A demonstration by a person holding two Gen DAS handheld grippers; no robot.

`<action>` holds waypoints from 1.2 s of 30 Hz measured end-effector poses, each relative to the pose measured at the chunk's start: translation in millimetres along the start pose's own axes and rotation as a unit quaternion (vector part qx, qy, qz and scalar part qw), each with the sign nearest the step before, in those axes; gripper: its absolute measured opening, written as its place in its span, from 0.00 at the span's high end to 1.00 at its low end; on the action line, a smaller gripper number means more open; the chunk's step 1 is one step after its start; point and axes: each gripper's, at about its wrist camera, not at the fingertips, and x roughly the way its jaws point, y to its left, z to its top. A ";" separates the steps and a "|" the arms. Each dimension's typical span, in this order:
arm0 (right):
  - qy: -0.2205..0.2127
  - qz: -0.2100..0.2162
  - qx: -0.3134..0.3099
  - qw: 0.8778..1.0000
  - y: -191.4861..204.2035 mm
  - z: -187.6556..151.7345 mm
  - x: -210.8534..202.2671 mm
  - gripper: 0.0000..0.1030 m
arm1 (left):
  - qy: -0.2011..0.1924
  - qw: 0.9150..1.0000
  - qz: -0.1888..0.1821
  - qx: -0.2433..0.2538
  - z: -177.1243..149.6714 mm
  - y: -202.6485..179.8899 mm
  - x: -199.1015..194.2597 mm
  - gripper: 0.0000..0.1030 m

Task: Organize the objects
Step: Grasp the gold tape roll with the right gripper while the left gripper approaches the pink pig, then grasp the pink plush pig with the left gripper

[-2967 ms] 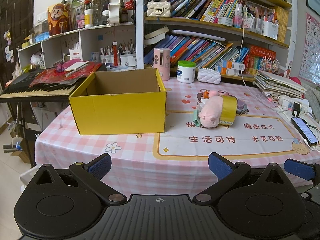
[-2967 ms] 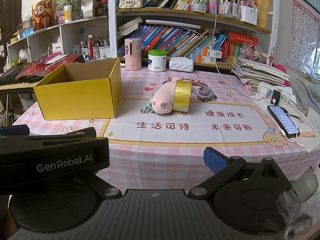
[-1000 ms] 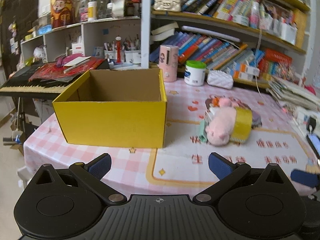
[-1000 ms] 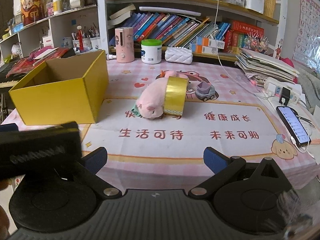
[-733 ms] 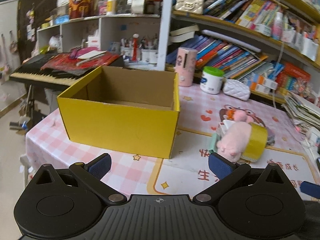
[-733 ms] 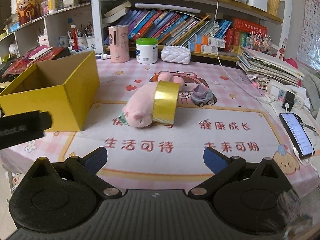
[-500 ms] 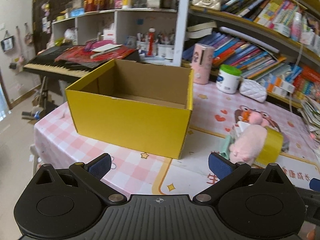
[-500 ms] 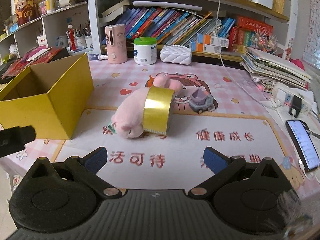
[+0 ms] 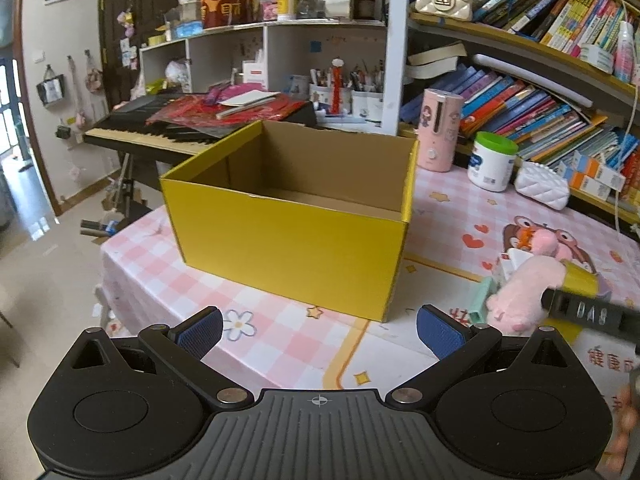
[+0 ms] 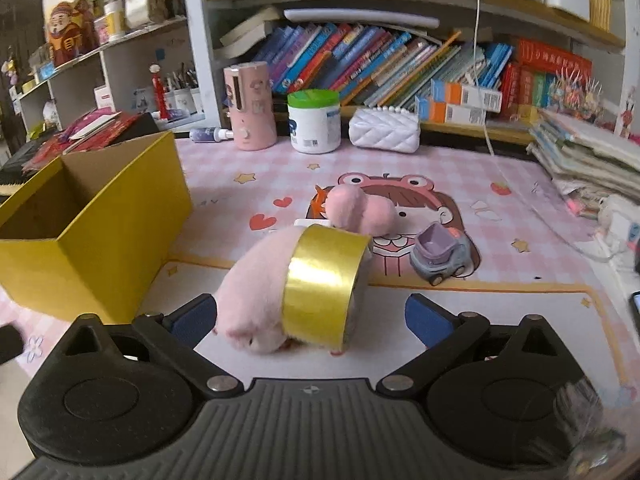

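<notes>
An open, empty yellow cardboard box (image 9: 288, 236) stands on the pink checked tablecloth (image 9: 256, 336); it also shows at the left in the right wrist view (image 10: 100, 232). My left gripper (image 9: 318, 330) is open and empty, just in front of the box. A pink plush toy (image 10: 260, 292) lies with a yellow tape roll (image 10: 322, 282) around it; both sit between the fingers of my open right gripper (image 10: 308, 316). The plush (image 9: 520, 296) shows at the right in the left wrist view, partly hidden by the right gripper's finger. A small grey-purple toy car (image 10: 438, 258) stands right of the tape.
A pink dispenser (image 10: 250, 106), a green-lidded white jar (image 10: 315, 122) and a white quilted pouch (image 10: 384, 132) line the table's back. Bookshelves rise behind. A paper stack (image 10: 588, 160) lies at the right. A keyboard piano (image 9: 160, 120) stands left of the table.
Both grippers have moved forward. The left has closed in on the yellow box and swung left. The right has advanced until the plush and tape lie between its open fingers.
</notes>
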 end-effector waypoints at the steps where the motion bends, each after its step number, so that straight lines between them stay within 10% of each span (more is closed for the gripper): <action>1: 0.002 0.002 0.009 1.000 -2.0 2.0 5.1 0.02 | 0.000 1.000 0.006 0.000 0.3 0.6 -0.9 0.00; 7: 0.004 -0.028 0.070 0.997 -17.8 16.8 32.2 0.26 | -0.003 1.000 0.028 0.003 3.3 1.7 -1.7 0.00; 10: -0.001 0.013 0.087 0.996 -28.0 19.2 35.0 0.63 | -0.002 1.000 0.024 0.009 4.8 -5.8 0.9 0.00; 21: -0.035 0.024 0.113 0.993 -80.3 25.9 -7.2 0.64 | 0.016 0.978 -0.145 0.148 4.0 -104.3 21.1 0.00; 32: -0.039 0.000 0.108 0.993 -133.4 12.5 -47.3 0.64 | 0.035 0.948 -0.184 0.256 1.0 -198.1 73.3 0.01; 36: -0.038 0.012 0.095 0.995 -135.0 12.0 -53.8 0.64 | 0.055 0.943 -0.177 0.276 -4.0 -211.4 93.6 0.21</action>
